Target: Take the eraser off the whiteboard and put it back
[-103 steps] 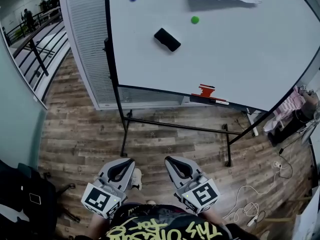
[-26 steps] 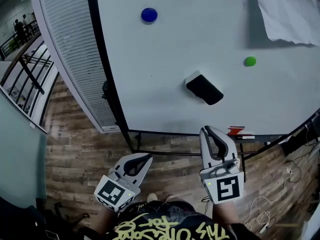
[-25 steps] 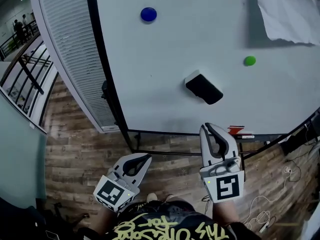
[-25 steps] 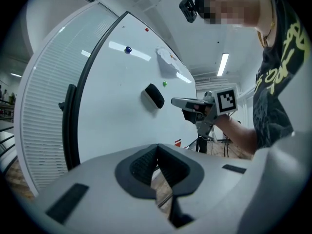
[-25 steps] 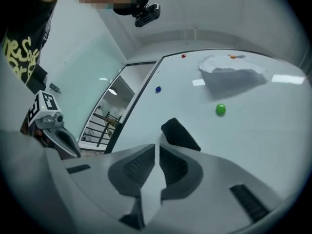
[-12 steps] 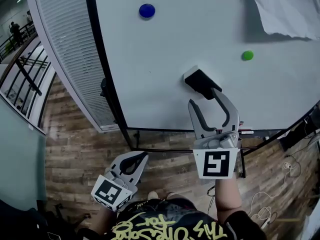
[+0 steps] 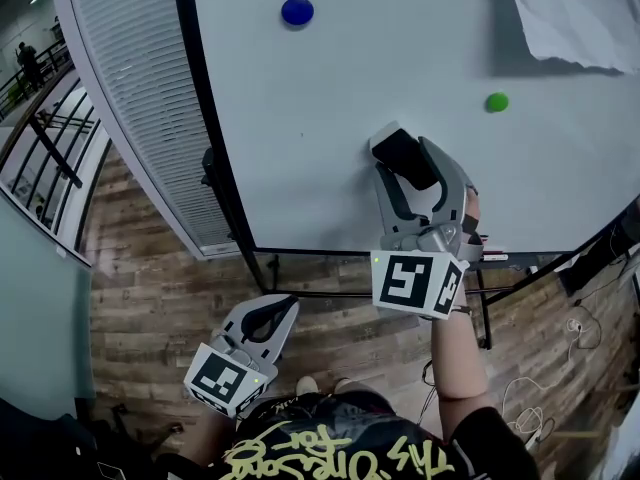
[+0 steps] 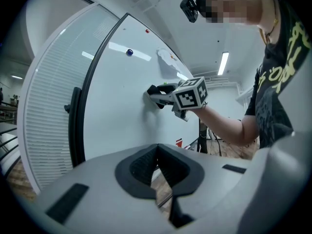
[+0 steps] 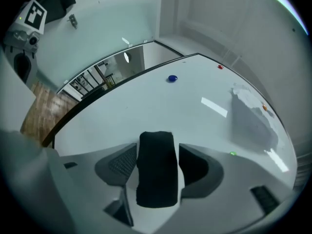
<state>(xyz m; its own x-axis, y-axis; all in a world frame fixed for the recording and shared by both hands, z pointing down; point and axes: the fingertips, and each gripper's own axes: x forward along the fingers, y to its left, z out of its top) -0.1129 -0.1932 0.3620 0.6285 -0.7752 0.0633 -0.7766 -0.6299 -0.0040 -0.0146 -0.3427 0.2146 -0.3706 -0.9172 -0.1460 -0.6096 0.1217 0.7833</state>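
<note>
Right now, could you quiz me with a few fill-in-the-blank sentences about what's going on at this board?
1. The black eraser sticks to the ___.
2. The eraser stands between the jaws of the ___ gripper.
3. The left gripper has its jaws ___.
Missing words: whiteboard; right; shut.
Note: the right gripper has just been opening its jaws; the eraser is between them, not squeezed.

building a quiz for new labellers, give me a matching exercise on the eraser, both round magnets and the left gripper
1 eraser
2 blue magnet
3 green magnet
4 left gripper

a shut, down by the person's body
b up-left of the eraser on the whiteboard
c up-right of the eraser
d between the right gripper's jaws

Pairs: 1-d, 2-b, 3-c, 4-a
Those jaws have just been opening, eraser between them.
</note>
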